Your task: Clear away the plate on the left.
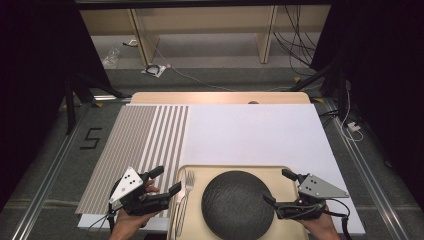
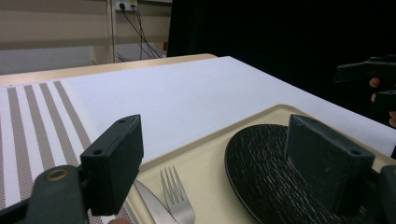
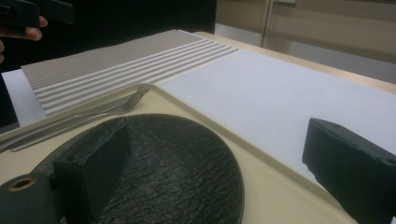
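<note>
at the lower centre of the high view a black plate (image 1: pixel 238 204) sits on a beige tray (image 1: pixel 290 176), fork (image 1: pixel 188 181) at its left. the left gripper (image 1: pixel 166 180) and right gripper (image 1: pixel 278 186) flank the tray, both wide open and empty.

A cream tray (image 1: pixel 290 176) sits at the near edge of a table covered by a white cloth (image 1: pixel 250 132). On the tray a dark, textured round plate (image 1: pixel 237 202) lies just right of a fork (image 1: pixel 188 181) and a knife (image 2: pixel 152 205). A brown-and-white striped placemat (image 1: pixel 142 150) lies to the tray's left. Beyond the table, cables (image 1: pixel 295 37) trail across the grey floor beside wooden furniture legs (image 1: pixel 265 42).
</note>
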`<state>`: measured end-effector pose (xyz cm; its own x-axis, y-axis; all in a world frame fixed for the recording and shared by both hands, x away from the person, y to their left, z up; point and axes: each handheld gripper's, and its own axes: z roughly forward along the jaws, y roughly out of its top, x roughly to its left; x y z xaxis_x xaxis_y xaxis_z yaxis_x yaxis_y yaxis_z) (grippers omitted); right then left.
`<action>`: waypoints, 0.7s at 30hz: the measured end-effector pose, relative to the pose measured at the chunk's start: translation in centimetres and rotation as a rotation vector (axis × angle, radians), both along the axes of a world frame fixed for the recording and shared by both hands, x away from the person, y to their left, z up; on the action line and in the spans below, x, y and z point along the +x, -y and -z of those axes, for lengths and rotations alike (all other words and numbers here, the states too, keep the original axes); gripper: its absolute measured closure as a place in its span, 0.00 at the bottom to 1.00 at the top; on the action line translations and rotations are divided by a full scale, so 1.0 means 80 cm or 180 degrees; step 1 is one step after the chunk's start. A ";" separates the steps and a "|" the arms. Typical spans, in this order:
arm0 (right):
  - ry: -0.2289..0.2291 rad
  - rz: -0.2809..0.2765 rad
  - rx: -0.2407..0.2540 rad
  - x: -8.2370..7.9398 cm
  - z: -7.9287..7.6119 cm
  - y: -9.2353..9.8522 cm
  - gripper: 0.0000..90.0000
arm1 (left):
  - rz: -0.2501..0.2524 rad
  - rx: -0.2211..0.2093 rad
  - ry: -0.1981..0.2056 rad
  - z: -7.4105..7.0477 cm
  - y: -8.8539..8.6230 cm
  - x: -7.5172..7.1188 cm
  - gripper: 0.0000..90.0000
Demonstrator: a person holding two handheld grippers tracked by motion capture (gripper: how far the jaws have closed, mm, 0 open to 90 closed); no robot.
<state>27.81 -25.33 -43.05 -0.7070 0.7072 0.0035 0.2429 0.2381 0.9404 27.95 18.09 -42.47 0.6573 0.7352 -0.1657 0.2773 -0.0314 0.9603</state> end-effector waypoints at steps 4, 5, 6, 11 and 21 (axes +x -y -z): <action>-0.0005 -0.0006 0.0021 0.000 0.000 0.000 0.10 | -0.0040 0.0138 0.0037 0.002 0.005 -0.002 0.18; -0.0005 -0.0009 0.0022 0.000 0.000 0.000 0.10 | -0.0031 0.0126 0.0029 0.002 0.005 -0.002 0.18; -0.0004 -0.0009 0.0023 0.000 0.000 0.000 0.10 | -0.0027 0.0104 0.0021 0.002 0.006 -0.002 0.18; -0.0018 -0.0003 0.0031 0.001 0.000 0.001 0.10 | -0.0083 0.0033 0.0031 0.002 0.003 -0.002 0.18; -0.0024 -0.0002 0.0060 0.001 0.000 0.001 0.10 | -0.0118 0.0008 0.0045 0.002 0.002 -0.002 0.18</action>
